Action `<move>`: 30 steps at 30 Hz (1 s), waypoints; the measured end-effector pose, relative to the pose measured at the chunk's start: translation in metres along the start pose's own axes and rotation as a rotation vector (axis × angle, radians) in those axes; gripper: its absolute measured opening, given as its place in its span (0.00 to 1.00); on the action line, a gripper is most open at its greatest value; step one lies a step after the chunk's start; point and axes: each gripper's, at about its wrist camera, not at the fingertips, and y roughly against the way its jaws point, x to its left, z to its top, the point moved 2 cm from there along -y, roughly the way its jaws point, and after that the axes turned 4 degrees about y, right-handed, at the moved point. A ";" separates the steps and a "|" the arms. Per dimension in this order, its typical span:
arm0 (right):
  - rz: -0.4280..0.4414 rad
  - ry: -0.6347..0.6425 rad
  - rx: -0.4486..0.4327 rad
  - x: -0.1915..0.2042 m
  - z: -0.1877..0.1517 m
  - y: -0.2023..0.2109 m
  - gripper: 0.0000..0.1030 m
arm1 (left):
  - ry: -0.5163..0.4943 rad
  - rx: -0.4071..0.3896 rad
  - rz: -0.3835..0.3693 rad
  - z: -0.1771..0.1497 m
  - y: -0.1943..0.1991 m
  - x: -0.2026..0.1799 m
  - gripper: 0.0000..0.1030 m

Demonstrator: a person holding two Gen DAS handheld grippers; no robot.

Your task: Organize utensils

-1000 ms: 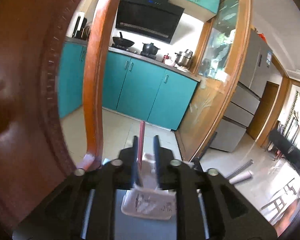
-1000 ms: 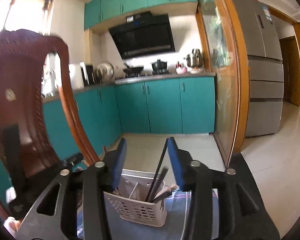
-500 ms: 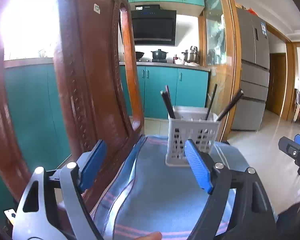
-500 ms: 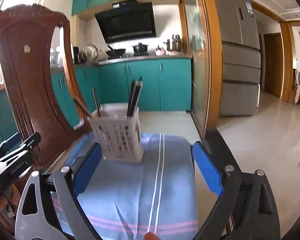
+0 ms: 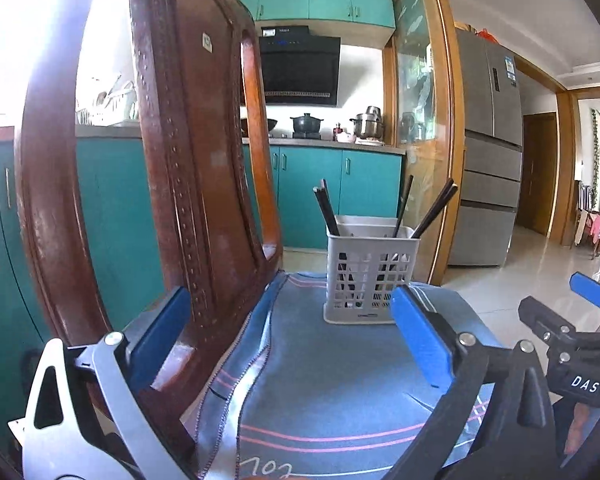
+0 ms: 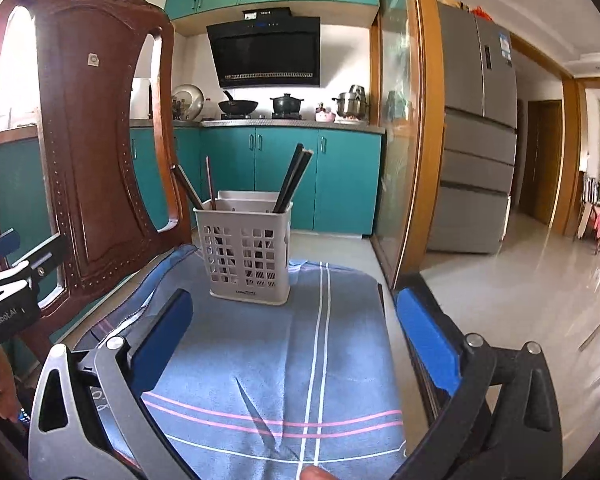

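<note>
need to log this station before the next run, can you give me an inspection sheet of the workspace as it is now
surface: blue striped cloth over a seat or small table, bare apart from the caddy
job's things: white slotted utensil caddy upright at the far end; dark chopsticks lean inside it
clutter: nothing seen
grippers: left hand-held gripper and right hand-held gripper both opening, nothing between the pads, both short of the caddy
cables: nothing seen
surroundings: carved wooden chair back on the left, teal kitchen cabinets, range hood, fridge
</note>
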 end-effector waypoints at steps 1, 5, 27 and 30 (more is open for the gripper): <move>-0.003 0.003 -0.003 0.000 0.000 0.001 0.97 | -0.001 0.003 0.000 0.000 -0.001 0.000 0.97; -0.008 0.014 -0.003 0.002 0.000 0.004 0.97 | -0.010 -0.005 0.007 -0.002 0.002 -0.003 0.97; -0.002 0.025 0.000 0.002 -0.003 0.003 0.97 | -0.034 0.011 -0.012 -0.007 0.004 -0.014 0.97; 0.000 0.029 0.000 0.001 -0.004 0.003 0.97 | -0.038 0.015 -0.013 -0.008 0.003 -0.015 0.97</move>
